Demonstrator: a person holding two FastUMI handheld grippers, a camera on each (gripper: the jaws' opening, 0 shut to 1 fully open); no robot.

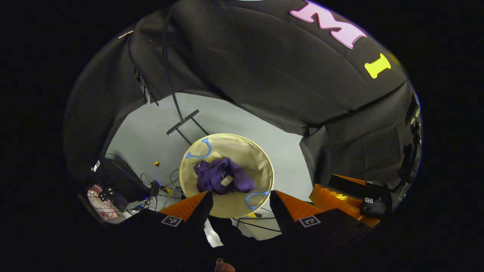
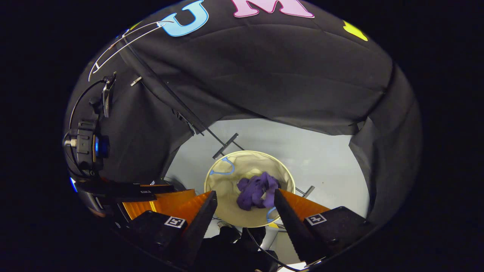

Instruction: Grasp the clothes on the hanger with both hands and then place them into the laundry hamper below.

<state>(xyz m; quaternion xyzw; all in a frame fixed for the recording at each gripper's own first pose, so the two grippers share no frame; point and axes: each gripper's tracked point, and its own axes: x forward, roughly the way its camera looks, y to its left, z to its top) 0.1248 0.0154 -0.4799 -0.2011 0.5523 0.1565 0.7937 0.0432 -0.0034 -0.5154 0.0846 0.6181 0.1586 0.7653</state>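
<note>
While both hand-held grippers, the left hand-held gripper and the right hand-held gripper, hang spread and empty, the purple clothes lie crumpled inside the round laundry hamper on the floor.

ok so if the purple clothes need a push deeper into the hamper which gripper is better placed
Right, probably. In the right gripper view the purple clothes lie just beyond the right gripper, near its finger. The left gripper frames the hamper more loosely. Both are open.

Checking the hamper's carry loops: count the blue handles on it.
2. One blue handle sits at the round beige laundry hamper rim's far side, the other blue handle at the near side, beside the crumpled purple garment.
</note>
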